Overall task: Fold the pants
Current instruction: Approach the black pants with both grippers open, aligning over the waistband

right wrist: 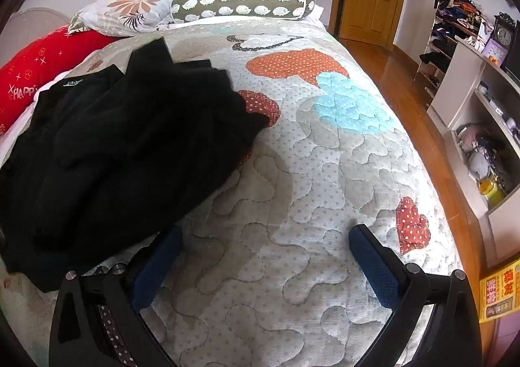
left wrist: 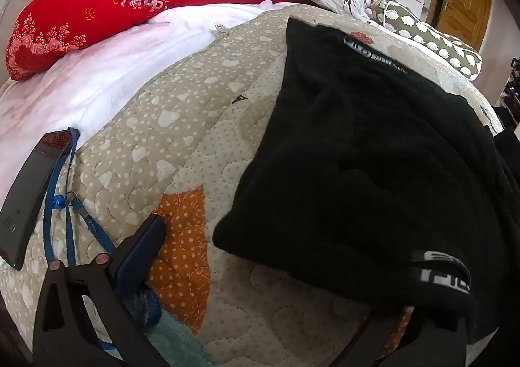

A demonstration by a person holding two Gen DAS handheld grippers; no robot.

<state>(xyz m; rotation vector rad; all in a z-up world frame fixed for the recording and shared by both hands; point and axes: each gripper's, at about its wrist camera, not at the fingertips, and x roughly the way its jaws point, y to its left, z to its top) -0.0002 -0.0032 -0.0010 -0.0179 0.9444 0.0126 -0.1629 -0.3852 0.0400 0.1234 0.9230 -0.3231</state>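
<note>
Lying in a rumpled heap on the quilt [right wrist: 292, 172], the black pants [right wrist: 123, 146] are taking up the left part of the bed in the right wrist view, their waistband label facing the pillows; the right gripper [right wrist: 265, 264] is hovering just above the quilt with its jaws spread wide and nothing between them, its left pad [right wrist: 156, 266] sitting right at the near edge of the pants, though I cannot tell whether it is touching them. In the left wrist view the left gripper [left wrist: 276, 269] is showing only one blue pad [left wrist: 136, 256] clearly; the other finger is hiding under the pants [left wrist: 357, 156], so whether it is gripping them cannot be told. A phone [left wrist: 29, 201] and a blue strap [left wrist: 68, 224] are lying on the quilt [left wrist: 162, 126] beside that gripper; a red pillow [left wrist: 97, 3] and a floral pillow [right wrist: 130, 6] are resting at the head of the bed.
</note>
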